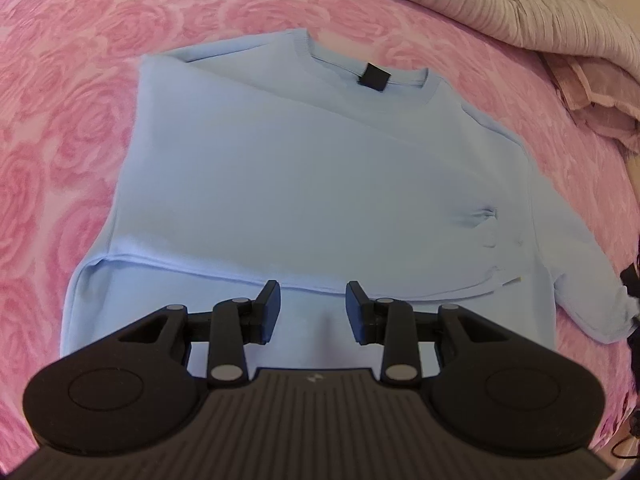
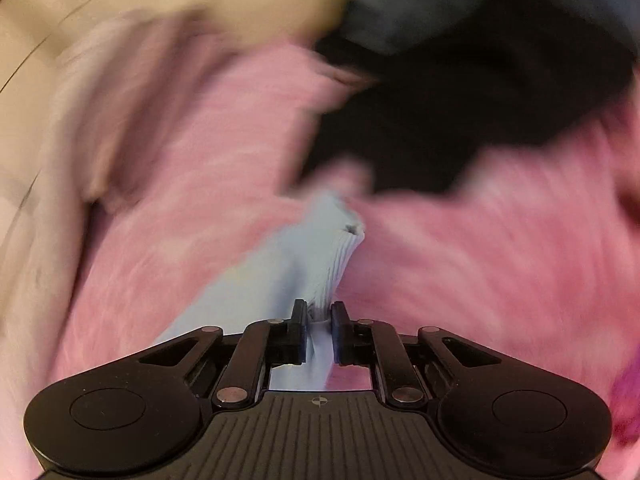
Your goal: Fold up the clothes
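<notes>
A light blue sweatshirt [image 1: 304, 184] lies on a pink rose-patterned bedspread [image 1: 72, 120], collar and black neck label [image 1: 375, 77] at the far side. One side is folded over its body, and the other sleeve [image 1: 580, 280] stretches off to the right. My left gripper [image 1: 313, 300] hovers over the near hem, open, with nothing between its fingers. In the blurred right wrist view my right gripper [image 2: 319, 314] is shut on the ribbed cuff [image 2: 338, 256] of the blue sleeve, which runs forward from the jaws over the bedspread [image 2: 460, 260].
A rumpled pale blanket [image 1: 500, 4] is heaped at the far right of the bed. In the right wrist view a dark garment [image 2: 460, 120] lies beyond the cuff, and beige bedding [image 2: 120, 20] sits at the upper left.
</notes>
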Tool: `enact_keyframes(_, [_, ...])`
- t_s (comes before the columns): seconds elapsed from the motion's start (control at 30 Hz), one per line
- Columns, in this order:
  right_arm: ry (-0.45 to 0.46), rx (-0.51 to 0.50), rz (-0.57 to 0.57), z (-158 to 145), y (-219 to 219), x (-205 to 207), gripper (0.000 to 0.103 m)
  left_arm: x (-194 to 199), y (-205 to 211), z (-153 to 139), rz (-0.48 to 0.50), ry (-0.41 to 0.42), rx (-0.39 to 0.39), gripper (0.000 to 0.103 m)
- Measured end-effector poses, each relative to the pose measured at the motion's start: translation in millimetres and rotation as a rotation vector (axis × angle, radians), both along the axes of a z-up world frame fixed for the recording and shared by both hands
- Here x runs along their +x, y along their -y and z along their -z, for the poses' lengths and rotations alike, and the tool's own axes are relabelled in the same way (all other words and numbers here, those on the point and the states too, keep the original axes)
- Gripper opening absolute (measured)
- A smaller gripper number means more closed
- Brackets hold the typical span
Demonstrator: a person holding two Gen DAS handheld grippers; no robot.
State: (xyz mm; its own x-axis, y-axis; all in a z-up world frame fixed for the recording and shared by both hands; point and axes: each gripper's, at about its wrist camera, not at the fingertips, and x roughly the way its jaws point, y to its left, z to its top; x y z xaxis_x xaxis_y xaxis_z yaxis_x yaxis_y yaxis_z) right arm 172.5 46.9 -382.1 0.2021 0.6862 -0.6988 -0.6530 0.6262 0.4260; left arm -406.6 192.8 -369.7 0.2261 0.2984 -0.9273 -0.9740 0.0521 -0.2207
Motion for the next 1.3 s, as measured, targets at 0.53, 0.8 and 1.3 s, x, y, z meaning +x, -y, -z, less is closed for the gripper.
enact_keyframes(0.53, [0.227,-0.355,-0.813,-9.6,4.9,-225.0,0.046,11.4,46.5,28.4,-0.057,0.271,-0.13,0.034])
enact_keyframes(0.8, [0.074,-0.536,-0.304,-11.2,6.5,-86.6,0.047,84.0,45.8,65.2,-0.025,0.494,-0.202,0.04])
enact_keyframes(1.3, [0.013,-0.538,-0.307,-1.3,-12.1,-93.0,0.047,111.4,5.1,-5.6,0.161,0.463,0.117,0.001])
